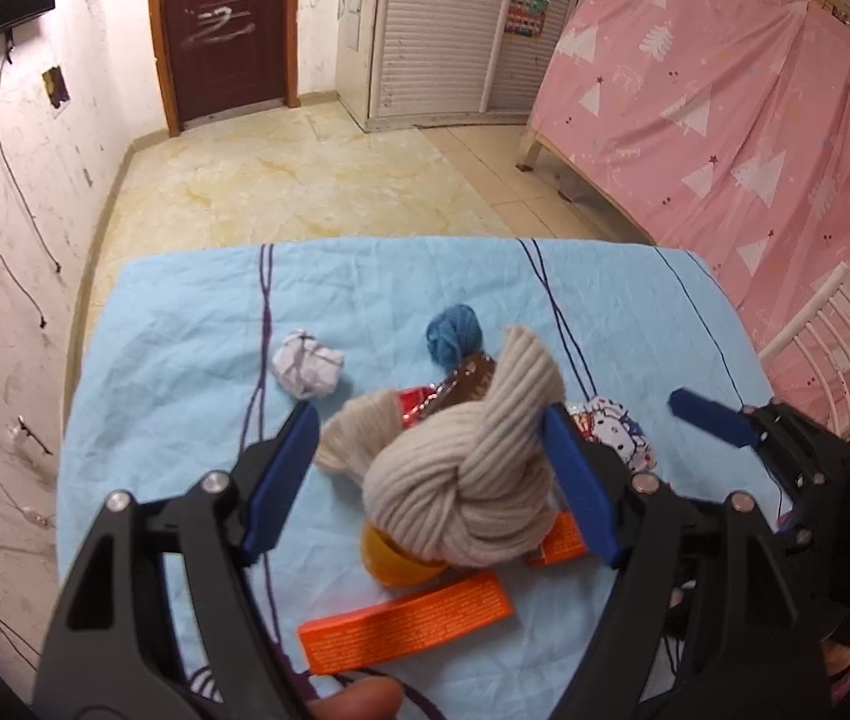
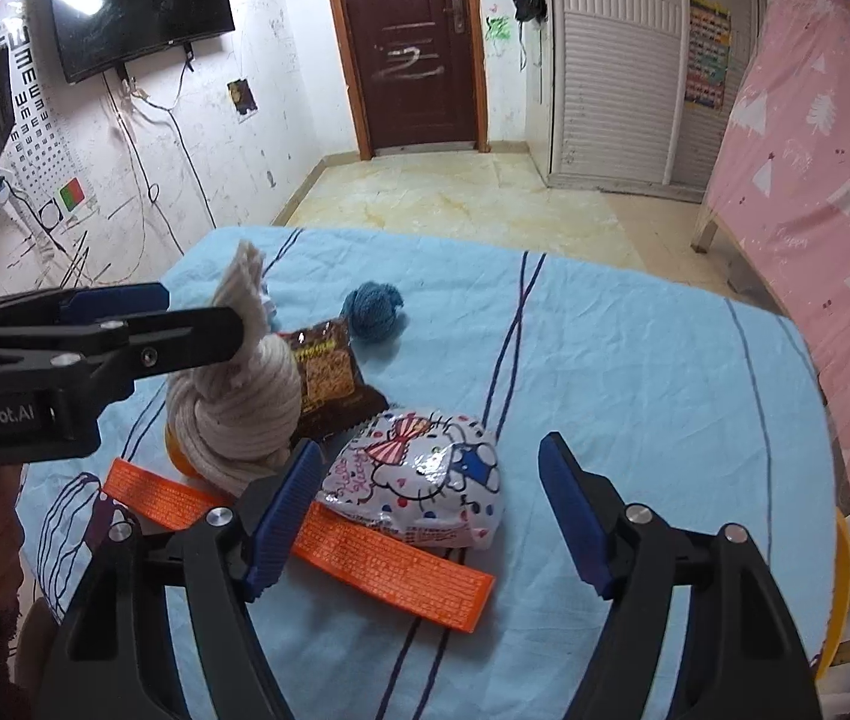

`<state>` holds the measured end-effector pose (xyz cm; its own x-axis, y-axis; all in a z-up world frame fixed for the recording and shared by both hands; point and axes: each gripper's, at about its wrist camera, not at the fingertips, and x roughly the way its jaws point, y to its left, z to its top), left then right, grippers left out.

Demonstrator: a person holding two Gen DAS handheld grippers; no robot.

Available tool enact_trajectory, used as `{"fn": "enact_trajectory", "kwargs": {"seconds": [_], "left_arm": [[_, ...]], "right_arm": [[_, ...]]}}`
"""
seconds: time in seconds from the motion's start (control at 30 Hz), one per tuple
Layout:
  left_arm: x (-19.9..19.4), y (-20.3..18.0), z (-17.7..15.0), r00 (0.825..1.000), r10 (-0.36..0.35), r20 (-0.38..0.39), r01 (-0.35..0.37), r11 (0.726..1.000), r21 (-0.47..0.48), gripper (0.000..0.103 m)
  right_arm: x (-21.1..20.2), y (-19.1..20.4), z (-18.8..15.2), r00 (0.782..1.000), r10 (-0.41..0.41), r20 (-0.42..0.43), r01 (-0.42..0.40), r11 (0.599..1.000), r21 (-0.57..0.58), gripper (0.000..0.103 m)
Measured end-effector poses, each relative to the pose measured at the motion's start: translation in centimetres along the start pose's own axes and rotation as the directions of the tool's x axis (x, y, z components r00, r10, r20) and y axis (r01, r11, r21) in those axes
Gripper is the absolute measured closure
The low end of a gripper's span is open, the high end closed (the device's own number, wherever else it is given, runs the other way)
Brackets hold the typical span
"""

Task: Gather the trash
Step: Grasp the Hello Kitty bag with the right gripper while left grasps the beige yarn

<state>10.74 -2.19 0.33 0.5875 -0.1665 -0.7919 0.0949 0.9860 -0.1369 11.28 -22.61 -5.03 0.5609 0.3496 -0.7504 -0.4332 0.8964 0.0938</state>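
I am lowering my left gripper [image 1: 430,468], wide and empty, around the beige yarn [image 1: 460,480] at frame centre; my right gripper [image 2: 430,516], parted and empty, is straddling the cartoon wrapper [image 2: 425,480].

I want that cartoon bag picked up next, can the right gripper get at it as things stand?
Probably yes. The right gripper is open, with the cartoon bag right before its fingers and nothing on top; only the orange strip lies beneath.

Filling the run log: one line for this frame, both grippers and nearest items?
left gripper: open around beige yarn skein | right gripper: open, opening, around cartoon-print packet | orange strip on blue cloth
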Motion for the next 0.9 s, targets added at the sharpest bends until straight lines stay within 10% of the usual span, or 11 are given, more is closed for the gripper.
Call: {"fn": "enact_trajectory", "kwargs": {"seconds": [0.37,0.5,0.63,0.9], "left_arm": [[1.6,-1.8,-0.3,0.998,-0.059,-0.004,0.059,0.998,0.035,0.063],[1.5,-2.1,-0.4,0.997,-0.076,0.000,0.076,0.997,0.033,0.092],[1.1,-2.6,-0.6,0.999,-0.051,0.016,0.050,0.997,0.050,0.093],[-0.9,-3.0,0.2,0.997,-0.036,0.062,0.033,0.998,0.049,0.093]], "right_arm": [[3.0,0.4,-0.4,0.997,0.041,-0.061,-0.040,0.999,0.010,0.034],[3.3,-0.1,-0.4,0.997,0.049,-0.060,-0.047,0.999,0.026,0.056],[2.4,-0.7,-0.3,0.999,0.037,-0.024,-0.036,0.998,0.045,0.074],[-0.2,-2.0,0.1,0.998,0.021,0.052,-0.024,0.998,0.061,0.077]]}}
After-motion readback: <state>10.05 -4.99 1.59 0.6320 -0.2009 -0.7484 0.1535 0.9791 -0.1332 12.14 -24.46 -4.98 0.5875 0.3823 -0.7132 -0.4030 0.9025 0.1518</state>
